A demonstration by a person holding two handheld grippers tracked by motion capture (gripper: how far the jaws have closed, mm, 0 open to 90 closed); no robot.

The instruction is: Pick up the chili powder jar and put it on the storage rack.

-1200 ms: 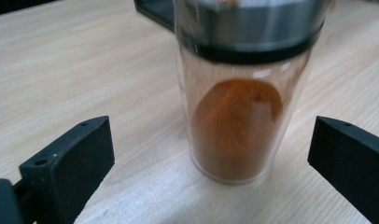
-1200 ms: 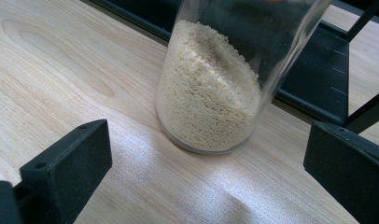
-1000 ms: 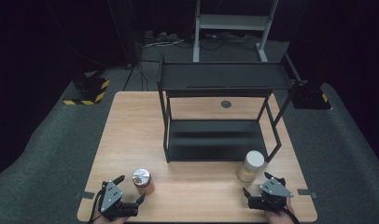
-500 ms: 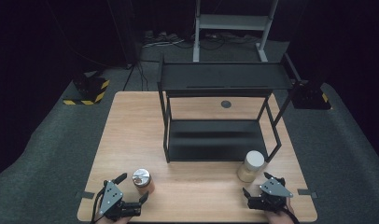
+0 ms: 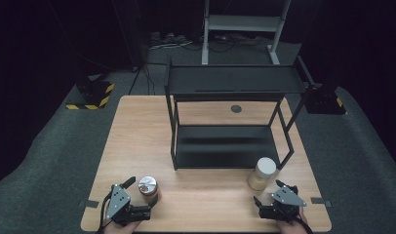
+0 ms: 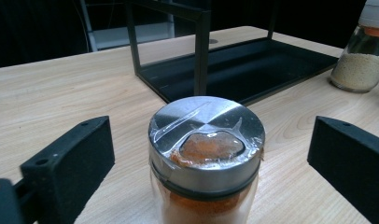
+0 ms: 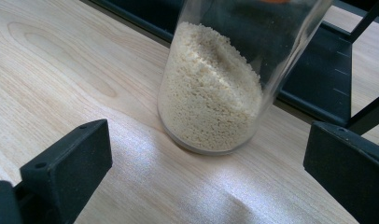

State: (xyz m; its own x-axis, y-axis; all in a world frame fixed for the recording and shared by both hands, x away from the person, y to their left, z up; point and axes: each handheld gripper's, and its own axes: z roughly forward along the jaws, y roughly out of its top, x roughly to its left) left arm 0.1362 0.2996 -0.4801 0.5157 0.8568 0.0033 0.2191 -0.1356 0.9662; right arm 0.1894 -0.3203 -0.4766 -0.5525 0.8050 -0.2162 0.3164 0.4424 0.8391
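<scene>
My left gripper point(image 6: 204, 158) brackets the orange spice jar point(image 6: 206, 158) near the black rack point(image 5: 230, 122), jaws just narrowing, not touching. My right gripper point(image 7: 206, 172), released, faces the grain jar point(image 7: 215, 88) beside the rack.

- Wooden tabletop point(image 5: 137, 141) carries a black two-tier rack point(image 5: 225, 151).
- Orange spice jar point(image 5: 148, 187) stands left-front of the rack.
- Pale grain jar point(image 5: 263, 173) stands by the rack's right-front leg.

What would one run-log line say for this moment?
left tool: open, jaws just closing a little around orange spice jar, not touching | right tool: open, short of pale-grain jar | rack: empty
</scene>
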